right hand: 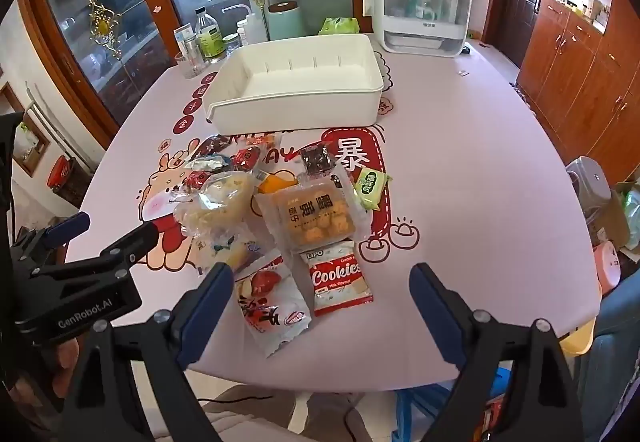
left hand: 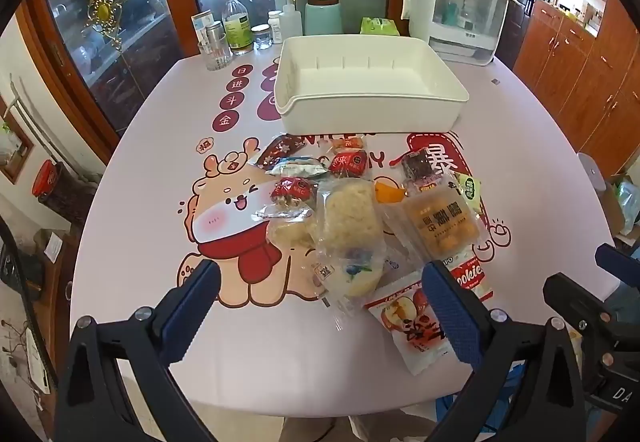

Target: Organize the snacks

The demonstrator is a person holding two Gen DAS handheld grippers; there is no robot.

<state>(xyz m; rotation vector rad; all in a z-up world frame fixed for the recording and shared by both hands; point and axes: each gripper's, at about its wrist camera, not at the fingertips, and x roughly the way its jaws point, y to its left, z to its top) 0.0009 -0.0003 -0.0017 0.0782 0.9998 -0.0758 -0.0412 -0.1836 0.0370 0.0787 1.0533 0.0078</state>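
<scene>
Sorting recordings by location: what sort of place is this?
Probably a home dining room: a table with a cartoon cover, wooden cabinets, and a glazed door behind bottles.

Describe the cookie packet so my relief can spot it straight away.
Start at the white bin on the table; the snack pile lies in front of it. At the pile's near edge is the cookie packet, the only one with a red band reading "Cookies" in white.

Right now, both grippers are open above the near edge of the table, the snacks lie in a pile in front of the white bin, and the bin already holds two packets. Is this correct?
One detail is wrong: the white bin is empty, as the right wrist view shows. The snacks all lie on the table in front of it, and the left gripper and right gripper are both open.
</scene>
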